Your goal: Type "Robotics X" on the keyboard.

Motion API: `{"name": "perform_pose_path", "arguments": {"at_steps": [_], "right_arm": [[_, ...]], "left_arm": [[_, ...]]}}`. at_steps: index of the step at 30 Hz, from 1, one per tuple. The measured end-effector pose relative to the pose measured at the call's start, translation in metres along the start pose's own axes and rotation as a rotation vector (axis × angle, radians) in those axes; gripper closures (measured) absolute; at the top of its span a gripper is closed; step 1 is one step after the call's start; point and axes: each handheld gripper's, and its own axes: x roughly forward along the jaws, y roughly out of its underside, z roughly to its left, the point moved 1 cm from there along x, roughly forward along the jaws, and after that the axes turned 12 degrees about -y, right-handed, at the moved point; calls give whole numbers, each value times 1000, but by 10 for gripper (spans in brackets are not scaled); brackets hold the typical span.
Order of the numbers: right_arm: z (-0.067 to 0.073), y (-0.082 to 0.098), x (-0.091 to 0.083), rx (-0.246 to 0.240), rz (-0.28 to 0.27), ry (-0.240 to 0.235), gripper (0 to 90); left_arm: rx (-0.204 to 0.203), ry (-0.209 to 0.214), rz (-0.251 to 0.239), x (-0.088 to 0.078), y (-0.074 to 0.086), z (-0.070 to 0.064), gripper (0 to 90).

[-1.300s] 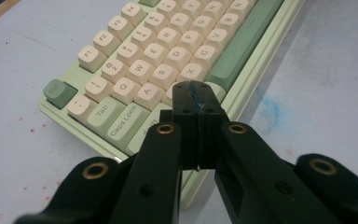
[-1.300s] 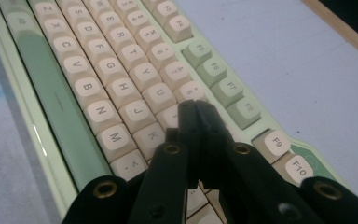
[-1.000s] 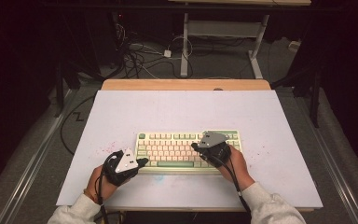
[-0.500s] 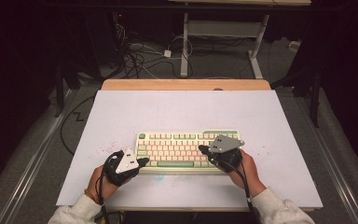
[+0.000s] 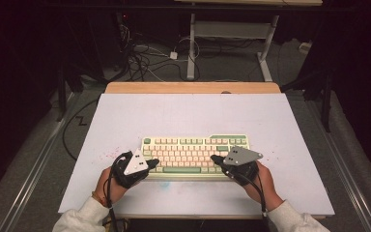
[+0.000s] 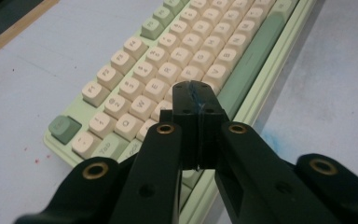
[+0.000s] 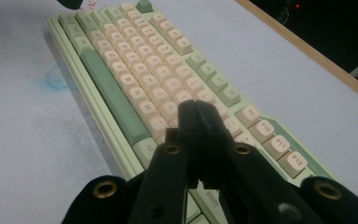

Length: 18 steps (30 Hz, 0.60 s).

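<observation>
Keyboard (image 5: 194, 153) flat on white surface (image 5: 193, 111), near its front edge, cream keys with green accents. Left claw (image 5: 153, 163) closed, empty, tips over keyboard's left end (image 6: 198, 100). Right claw (image 5: 216, 159) closed, empty, tips above right-hand keys (image 7: 196, 114). No containers on surface
</observation>
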Motion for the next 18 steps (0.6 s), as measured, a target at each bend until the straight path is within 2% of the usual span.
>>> {"name": "perform_pose_path", "arguments": {"at_steps": [2, 6, 14, 18], "right_arm": [[0, 2, -4, 2, -2, 5, 900], [1, 6, -10, 3, -1, 11, 900], [5, 18, -21, 21, 11, 18, 900], [6, 21, -26, 26, -2, 31, 900]], "left_arm": [[7, 2, 1, 2, -4, 1, 877], [-12, 10, -2, 8, -13, 1, 877], [15, 23, 21, 18, -24, 0, 877], [30, 35, 28, 24, -30, -1, 877]]}}
